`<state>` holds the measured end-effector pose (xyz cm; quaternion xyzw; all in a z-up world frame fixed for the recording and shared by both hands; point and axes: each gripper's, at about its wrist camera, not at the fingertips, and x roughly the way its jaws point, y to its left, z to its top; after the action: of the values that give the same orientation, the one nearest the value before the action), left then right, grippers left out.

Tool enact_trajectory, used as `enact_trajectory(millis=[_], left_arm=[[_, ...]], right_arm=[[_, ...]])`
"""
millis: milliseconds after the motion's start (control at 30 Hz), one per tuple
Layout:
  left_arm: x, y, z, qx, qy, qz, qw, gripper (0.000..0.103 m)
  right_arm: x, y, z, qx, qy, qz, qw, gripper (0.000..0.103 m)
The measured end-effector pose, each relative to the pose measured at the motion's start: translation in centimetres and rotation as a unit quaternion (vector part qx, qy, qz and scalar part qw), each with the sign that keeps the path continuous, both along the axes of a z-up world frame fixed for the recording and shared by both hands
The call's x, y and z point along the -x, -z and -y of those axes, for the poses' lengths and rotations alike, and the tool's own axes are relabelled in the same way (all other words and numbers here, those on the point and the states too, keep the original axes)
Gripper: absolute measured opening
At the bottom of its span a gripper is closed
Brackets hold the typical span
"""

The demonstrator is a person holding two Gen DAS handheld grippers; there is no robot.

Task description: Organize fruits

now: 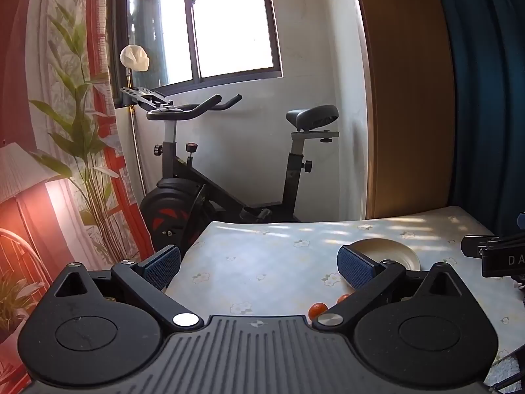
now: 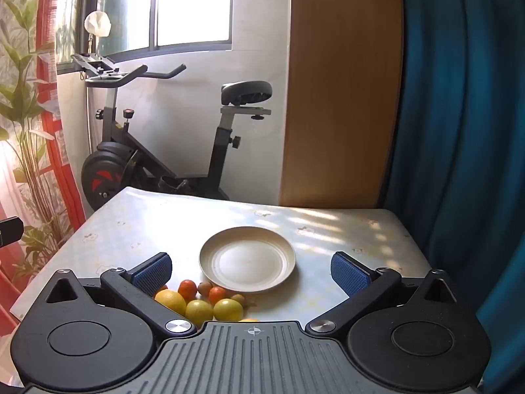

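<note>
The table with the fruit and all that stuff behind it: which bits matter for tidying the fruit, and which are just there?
Part of the job:
- round cream plate, empty
- yellow lemons
- small orange tangerines
- small brown fruits
- floral-patterned table

Just there:
- black exercise bike
- green leafy plant
- blue curtain
- wooden panel

both wrist views look forward and slightly down over the counter (image 2: 137, 229), sharing the plate (image 2: 247, 259) and exercise bike (image 2: 157, 144).
</note>
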<state>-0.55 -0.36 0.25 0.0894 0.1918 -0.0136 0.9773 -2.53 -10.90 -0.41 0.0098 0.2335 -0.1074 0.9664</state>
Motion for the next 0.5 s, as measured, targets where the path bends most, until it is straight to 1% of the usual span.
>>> enact_trajectory(millis=[500], left_arm=[[0.06,-0.13,-0.10,0.000,0.000,0.003,1.0000,0.103]], right_arm=[[-0.04,-0.02,-0.02,0.000,0.001,-0.001,1.000,0.103]])
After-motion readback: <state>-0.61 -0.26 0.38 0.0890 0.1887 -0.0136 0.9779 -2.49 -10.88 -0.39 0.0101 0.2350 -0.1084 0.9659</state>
